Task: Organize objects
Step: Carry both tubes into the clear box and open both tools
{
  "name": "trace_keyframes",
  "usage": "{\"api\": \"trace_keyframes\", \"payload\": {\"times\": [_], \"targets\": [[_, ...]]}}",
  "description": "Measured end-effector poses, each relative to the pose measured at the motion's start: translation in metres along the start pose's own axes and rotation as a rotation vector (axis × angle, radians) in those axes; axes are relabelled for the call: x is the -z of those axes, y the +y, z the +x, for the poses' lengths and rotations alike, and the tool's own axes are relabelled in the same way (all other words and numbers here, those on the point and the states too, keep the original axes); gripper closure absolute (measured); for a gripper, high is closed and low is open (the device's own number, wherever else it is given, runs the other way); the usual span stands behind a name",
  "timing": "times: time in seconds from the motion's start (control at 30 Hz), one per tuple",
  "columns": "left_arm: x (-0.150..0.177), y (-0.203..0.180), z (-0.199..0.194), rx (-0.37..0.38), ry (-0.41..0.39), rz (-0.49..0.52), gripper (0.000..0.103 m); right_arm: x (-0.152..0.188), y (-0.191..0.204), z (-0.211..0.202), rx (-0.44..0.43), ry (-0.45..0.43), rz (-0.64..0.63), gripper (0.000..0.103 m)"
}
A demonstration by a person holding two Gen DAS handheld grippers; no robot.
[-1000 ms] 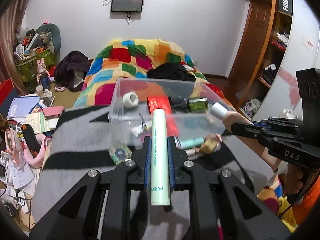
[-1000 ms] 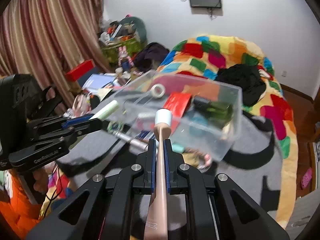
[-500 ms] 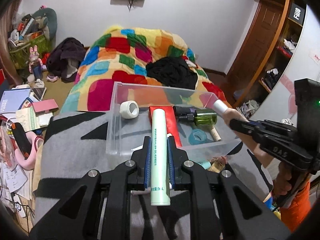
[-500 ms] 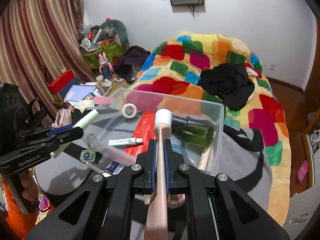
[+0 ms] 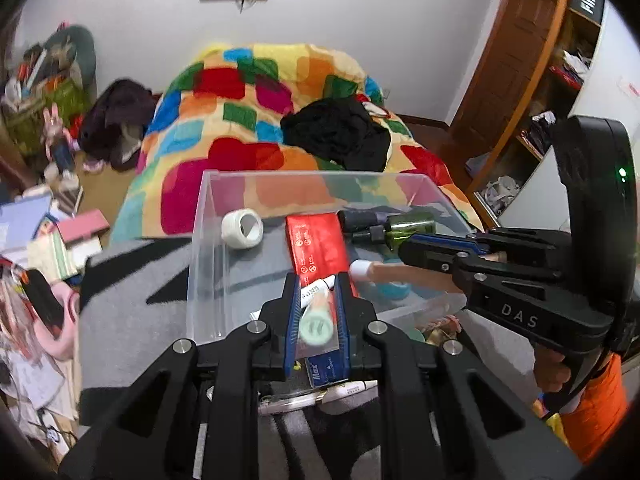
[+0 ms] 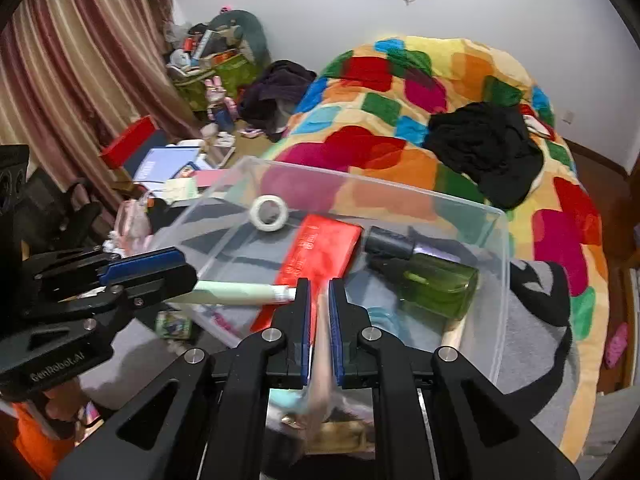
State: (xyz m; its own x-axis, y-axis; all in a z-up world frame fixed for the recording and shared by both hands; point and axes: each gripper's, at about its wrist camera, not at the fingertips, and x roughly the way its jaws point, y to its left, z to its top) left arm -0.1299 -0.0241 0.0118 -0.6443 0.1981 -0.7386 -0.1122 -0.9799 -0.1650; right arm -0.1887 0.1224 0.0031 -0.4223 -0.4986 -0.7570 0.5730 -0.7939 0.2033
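Note:
A clear plastic box (image 5: 208, 240) (image 6: 502, 264) stands on the grey blanket. It holds a white tape roll (image 5: 243, 228) (image 6: 269, 214), a red packet (image 5: 318, 246) (image 6: 320, 248) and a green bottle (image 5: 408, 226) (image 6: 438, 282). My left gripper (image 5: 317, 314) (image 6: 188, 276) has its fingers apart over the box's near wall; the pale green tube (image 5: 316, 326) (image 6: 236, 293) is blurred between them and tips down into the box. My right gripper (image 6: 319, 312) (image 5: 404, 254) has its fingers slightly parted; the pink tube (image 5: 394, 273) (image 6: 320, 364) is blurred between them.
A colourful patchwork quilt (image 5: 256, 92) with black clothing (image 5: 340, 136) lies behind the box. Books and clutter (image 5: 48, 236) lie on the floor at left. A blue packet (image 5: 326, 368) and a pen (image 5: 320, 398) lie beside the box. Wooden shelves (image 5: 560, 60) stand at right.
Both grippers moved forward over the box. The left fingers have opened and the green tube is dropping nose-down. The right fingers have loosened and the pink tube is slipping down.

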Motion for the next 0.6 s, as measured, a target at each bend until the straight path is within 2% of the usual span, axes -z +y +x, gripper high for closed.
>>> {"api": "trace_keyframes", "payload": {"times": [0.4,0.5,0.6], "targets": [[0.013,-0.009,-0.034,-0.042,-0.075,0.044,0.086,0.025,0.016,-0.042,0.030,-0.065,-0.060,0.094],[0.024,-0.009,-0.036,-0.056,-0.077,0.045,0.078,0.034,0.019,-0.048,0.039,-0.074,-0.067,0.091],[0.035,-0.008,-0.038,-0.072,-0.078,0.049,0.074,0.044,0.020,-0.053,0.049,-0.081,-0.072,0.082]]}}
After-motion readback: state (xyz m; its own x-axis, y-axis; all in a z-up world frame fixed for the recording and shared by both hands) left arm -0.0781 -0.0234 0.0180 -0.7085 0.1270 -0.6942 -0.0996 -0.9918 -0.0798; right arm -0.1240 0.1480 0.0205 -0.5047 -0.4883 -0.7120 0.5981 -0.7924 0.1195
